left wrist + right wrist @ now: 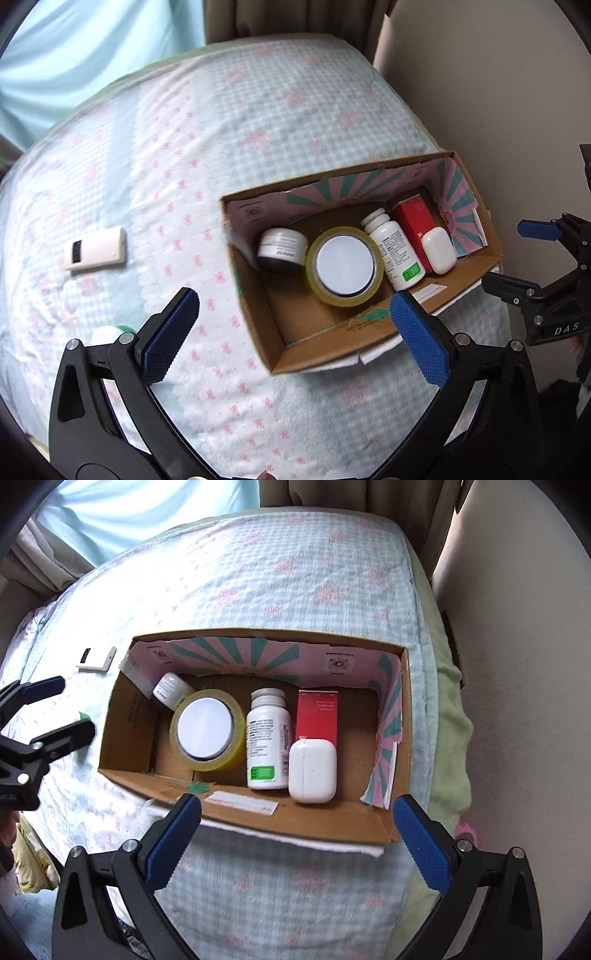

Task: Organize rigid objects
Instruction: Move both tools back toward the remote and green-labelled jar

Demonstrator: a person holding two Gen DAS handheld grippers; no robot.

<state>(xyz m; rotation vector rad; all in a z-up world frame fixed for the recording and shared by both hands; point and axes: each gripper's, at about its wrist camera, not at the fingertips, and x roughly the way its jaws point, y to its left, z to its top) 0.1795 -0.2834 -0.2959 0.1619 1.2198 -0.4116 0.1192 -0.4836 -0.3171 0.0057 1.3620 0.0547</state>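
We see the left gripper [293,334] pointing steeply down, blue-padded fingers [168,338] spread wide, nothing between them. The right gripper [297,843] likewise points down, jaws fully apart and empty. Both hang side by side, apart.

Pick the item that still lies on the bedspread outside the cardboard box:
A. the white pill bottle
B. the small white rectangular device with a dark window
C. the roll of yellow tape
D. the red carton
B. The white device lies on the bedspread left of the cardboard box; tape, bottle and carton are inside it.
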